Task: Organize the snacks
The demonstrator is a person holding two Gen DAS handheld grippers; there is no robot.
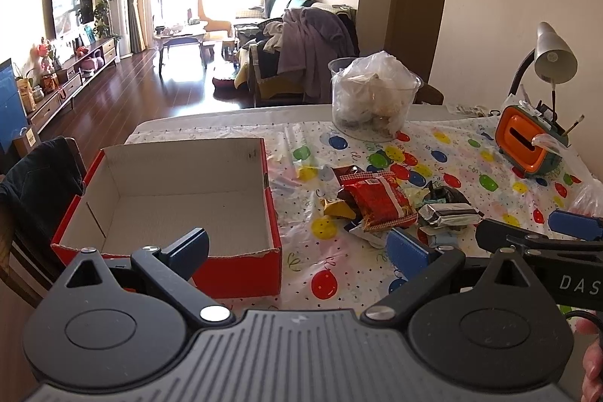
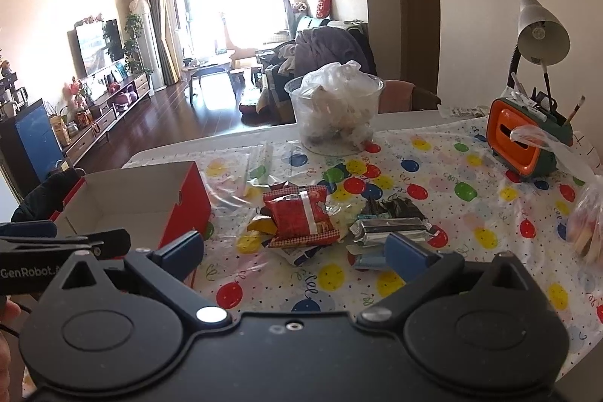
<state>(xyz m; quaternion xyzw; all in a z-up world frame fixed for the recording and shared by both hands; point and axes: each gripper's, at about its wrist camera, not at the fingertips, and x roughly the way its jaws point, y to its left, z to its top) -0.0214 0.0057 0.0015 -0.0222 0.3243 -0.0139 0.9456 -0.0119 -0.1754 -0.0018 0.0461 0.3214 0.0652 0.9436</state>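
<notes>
**Both claws spread wide, box not yet filled**

Left gripper point(image 1: 297, 243) hangs with its jaws wide apart and nothing between them, straddling the near right corner of the red box point(image 1: 241, 270). Right gripper point(image 2: 294, 247) is equally wide and bare, poised just short of the snack pile point(image 2: 301, 217), which lies on the balloon-print tablecloth point(image 2: 471, 213) just right of the box.

By my reading the sorting has hardly begun: the box interior shows only bare cardboard, and every packet, the red one point(image 1: 377, 200) and the silver one point(image 2: 392, 226) among them, lies outside it.

Nothing blocks the short path from pile to box. Beyond the box to the right stands a clear tub stuffed with plastic bags point(image 1: 373, 97), and farther right an orange holder point(image 1: 527, 145) under a desk lamp point(image 1: 554, 55), all well apart from the pile.
</notes>
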